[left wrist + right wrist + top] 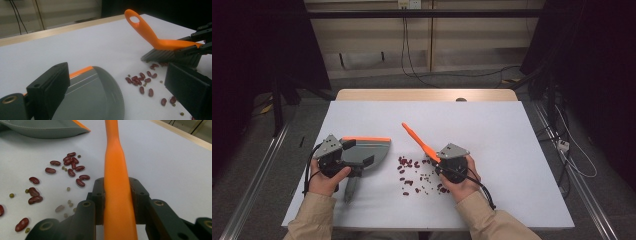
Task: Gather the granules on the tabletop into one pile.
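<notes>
A dustpan [364, 150] is lying on the table [492, 130], left of scattered beans [412, 175]; a brush [422, 142] is sitting right of them.

Orange-handled brush [421, 143] tilted over scattered red beans [411, 176], grey dustpan [368, 150] lying left, seemingly flat.

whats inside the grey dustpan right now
The dustpan looks bare inside: its grey floor shows no beans, though the left claw covers part of it. The red beans lie on the white table, between the pan and the orange brush.
</notes>
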The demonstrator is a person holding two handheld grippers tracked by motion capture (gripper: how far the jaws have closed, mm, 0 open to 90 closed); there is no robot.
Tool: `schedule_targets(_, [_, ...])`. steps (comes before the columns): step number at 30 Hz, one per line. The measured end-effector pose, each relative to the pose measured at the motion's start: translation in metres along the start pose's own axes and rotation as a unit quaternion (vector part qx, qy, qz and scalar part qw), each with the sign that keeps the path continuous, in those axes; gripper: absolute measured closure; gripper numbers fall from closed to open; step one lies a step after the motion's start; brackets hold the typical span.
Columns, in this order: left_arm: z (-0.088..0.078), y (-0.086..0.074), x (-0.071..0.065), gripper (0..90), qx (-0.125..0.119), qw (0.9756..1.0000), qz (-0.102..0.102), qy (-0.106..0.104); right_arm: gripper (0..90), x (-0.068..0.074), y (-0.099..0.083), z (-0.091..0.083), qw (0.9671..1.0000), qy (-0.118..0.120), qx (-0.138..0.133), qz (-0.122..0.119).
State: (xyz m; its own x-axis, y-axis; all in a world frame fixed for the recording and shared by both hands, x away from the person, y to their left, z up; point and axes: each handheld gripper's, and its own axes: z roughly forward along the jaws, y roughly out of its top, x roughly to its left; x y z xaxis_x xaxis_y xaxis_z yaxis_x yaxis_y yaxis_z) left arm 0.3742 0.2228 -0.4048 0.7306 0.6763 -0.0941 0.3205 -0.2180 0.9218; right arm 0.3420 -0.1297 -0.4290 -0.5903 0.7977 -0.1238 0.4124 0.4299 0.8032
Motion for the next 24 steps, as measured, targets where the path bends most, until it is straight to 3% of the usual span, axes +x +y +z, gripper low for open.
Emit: schedule_targets(24, [0.0022, -0.0001, -0.0006, 6.2, 0.0, 1.0, 0.0, -0.003, 70.3, 0.0095, 0.002, -0.0003, 0.9994, 0.029, -0.005, -0.016])
